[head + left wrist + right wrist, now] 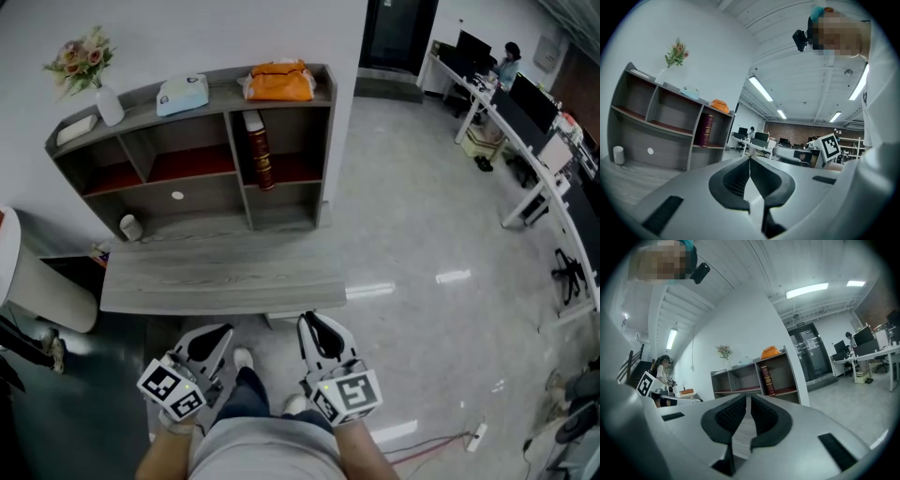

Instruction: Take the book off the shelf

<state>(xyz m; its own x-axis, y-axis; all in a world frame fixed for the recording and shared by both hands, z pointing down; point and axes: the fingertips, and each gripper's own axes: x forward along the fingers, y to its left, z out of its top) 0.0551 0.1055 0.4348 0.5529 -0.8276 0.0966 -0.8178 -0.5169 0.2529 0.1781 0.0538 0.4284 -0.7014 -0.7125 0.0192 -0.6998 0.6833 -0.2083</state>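
A dark red book (260, 150) stands upright, leaning slightly, in the upper right compartment of the grey shelf unit (325, 141) at the back of the grey table (225, 277). The book (706, 130) also shows in the left gripper view, and in the right gripper view the book (765, 379) is far ahead. My left gripper (217, 336) and right gripper (314, 328) hang low, in front of the table's near edge, well short of the shelf. Both are shut with nothing between their jaws: the left gripper (750, 161) and the right gripper (746, 397) each have their tips together.
On top of the shelf sit a vase of flowers (92, 70), a teal box (183, 94) and an orange bag (279, 82). A white cup (130, 226) stands in the lower left compartment. Office desks (525, 122) line the far right. A white rounded object (37, 281) is at the left.
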